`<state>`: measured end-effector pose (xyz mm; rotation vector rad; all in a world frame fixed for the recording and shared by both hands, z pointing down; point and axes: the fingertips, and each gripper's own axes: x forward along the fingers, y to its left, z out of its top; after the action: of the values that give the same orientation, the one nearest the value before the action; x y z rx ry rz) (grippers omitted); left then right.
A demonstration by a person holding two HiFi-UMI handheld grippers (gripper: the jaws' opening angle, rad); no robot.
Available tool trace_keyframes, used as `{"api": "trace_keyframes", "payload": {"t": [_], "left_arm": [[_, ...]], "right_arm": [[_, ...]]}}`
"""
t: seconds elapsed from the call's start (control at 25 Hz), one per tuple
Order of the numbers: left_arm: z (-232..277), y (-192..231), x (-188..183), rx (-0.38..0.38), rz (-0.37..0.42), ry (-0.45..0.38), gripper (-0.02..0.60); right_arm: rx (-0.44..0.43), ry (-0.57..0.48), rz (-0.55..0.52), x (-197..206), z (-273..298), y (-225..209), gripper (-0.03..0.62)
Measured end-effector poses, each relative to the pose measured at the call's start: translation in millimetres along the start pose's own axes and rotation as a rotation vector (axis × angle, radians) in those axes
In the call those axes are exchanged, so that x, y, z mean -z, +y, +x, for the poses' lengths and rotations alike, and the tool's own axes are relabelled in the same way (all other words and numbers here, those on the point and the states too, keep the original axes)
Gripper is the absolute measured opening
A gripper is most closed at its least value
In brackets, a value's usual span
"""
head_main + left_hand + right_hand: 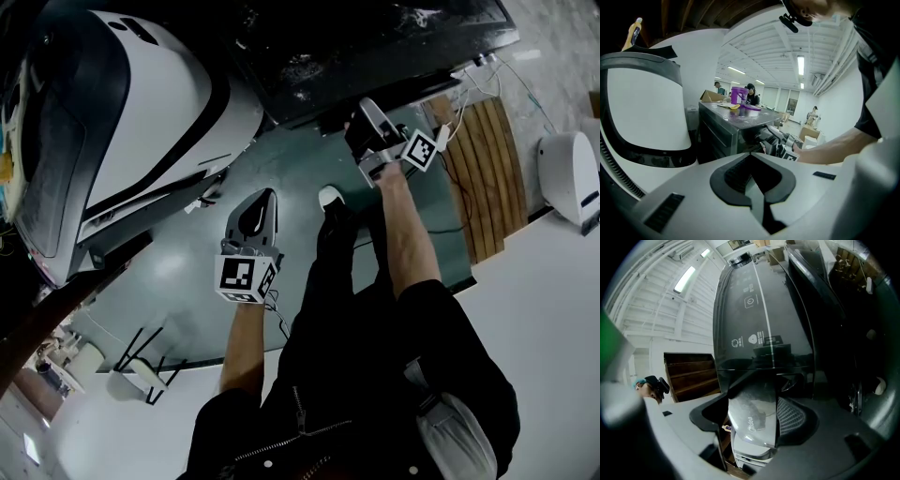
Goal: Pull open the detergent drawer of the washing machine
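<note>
The right gripper [361,127] holds its jaws apart astride the grey front of the detergent drawer [754,413] on the washing machine [375,47], with a gap showing on one side. The left gripper [264,199], jaws together, hangs well apart.

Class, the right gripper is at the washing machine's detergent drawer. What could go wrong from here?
The drawer front lies between the right gripper's jaws, but a gap shows on one side; pulling before they clamp may slip off.
The left gripper hangs shut and empty, away from the washing machine, so a hard tug might shift it.
</note>
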<state>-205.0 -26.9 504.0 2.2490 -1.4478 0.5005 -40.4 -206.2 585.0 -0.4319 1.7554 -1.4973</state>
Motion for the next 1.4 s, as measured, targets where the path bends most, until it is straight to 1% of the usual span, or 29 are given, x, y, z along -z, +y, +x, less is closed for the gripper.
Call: {"api": "trace_keyframes", "payload": {"t": [0.08,0.2,0.36,0.48,0.68,1.08,1.4], "left_arm": [[1,2,1,-0.001,-0.002,0.003,0.018],[2,5,2,-0.002,-0.004,0.006,0.018],[3,2,5,0.005,-0.004,0.012,0.018],[1,-1,8,0.006,0.002,0.023,0.018],[-6,0,13,-0.003,0.008,0.033,0.018],[-8,5,18,-0.009,0.0,0.04,0.018],[3,18,18,-0.019,-0.017,0.047,0.017]], "right_arm": [[-0.009,-0.014,-0.023,-1,2,2,0.328],[-0.016,-0.047,-0.061,0,7,7,0.356],[-0.02,-0.1,-0.049,-2,5,5,0.354],[-0.027,-0.144,-0.043,-3,1,3,0.334],[-0.025,-0.132,-0.046,-3,-1,2,0.322],[-0.015,-0.099,-0.025,1,0,4,0.324],[0.006,-0.085,-0.032,0,0,4,0.316]]}}
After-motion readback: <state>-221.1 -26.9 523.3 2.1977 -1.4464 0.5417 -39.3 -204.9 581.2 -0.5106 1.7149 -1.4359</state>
